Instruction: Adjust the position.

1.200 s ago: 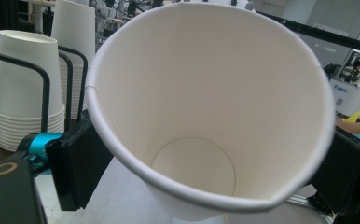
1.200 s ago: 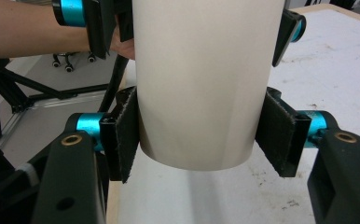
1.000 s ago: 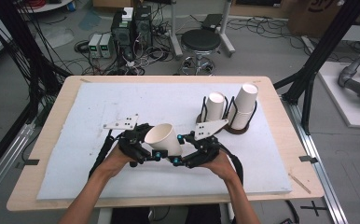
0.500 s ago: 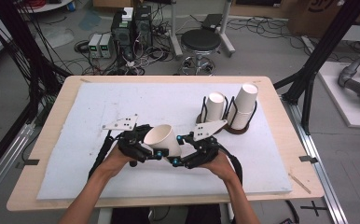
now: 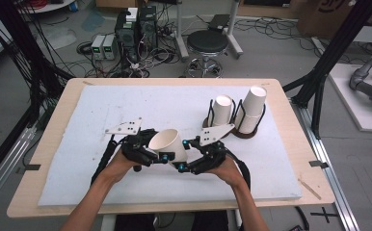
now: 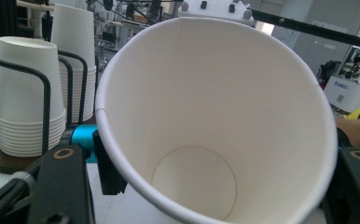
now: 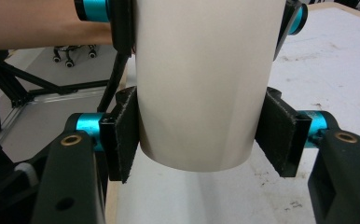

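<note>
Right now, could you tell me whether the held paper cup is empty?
Empty: the left gripper view looks into the cup and shows its bare bottom.

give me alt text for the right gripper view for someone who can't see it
A white paper cup hangs bottom end down between the right gripper's two black padded jaws, the left pad touching it, the right with a slight gap. Higher up, the left gripper also flanks the cup, above a white table mat.

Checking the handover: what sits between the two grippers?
A single paper cup, lying on its side between the left gripper and right gripper, clearest in the high view.
</note>
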The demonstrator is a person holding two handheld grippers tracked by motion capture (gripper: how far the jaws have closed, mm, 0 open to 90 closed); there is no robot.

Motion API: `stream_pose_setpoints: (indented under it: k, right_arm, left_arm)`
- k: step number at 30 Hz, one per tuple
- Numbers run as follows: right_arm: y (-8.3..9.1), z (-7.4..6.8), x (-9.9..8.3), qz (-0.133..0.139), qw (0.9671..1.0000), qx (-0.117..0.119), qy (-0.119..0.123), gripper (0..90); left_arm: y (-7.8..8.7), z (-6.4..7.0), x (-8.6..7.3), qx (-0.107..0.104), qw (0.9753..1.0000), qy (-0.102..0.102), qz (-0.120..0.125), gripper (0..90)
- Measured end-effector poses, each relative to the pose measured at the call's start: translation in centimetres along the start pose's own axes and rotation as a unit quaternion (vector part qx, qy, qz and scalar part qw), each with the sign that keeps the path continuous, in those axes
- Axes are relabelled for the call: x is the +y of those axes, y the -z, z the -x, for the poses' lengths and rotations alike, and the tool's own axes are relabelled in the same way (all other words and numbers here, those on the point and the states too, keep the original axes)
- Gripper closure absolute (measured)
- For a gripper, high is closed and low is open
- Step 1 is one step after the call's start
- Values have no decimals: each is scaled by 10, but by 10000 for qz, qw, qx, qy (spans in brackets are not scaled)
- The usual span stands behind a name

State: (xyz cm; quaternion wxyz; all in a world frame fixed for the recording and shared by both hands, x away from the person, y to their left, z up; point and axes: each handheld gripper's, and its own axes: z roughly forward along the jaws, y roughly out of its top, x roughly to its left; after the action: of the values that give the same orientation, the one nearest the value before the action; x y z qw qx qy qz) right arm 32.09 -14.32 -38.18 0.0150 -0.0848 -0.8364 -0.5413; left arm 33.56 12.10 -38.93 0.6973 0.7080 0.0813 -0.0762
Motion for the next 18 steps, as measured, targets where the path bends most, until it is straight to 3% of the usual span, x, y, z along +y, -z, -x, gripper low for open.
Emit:
stream_pose_setpoints:
  k: [8,13,18]
  right_arm:
    - [-2,-2,0,-44,10000,-45,49,346]
    - [-7,-4,1,-170,9997,-136,67,210]
    - [-8,-3,1,-186,9997,-140,32,184]
  left_arm:
    - [-1,1,0,-2,10000,3,-31,319]
    - [-1,0,-1,27,10000,-8,-51,320]
    - [0,0,0,37,10000,-40,-64,321]
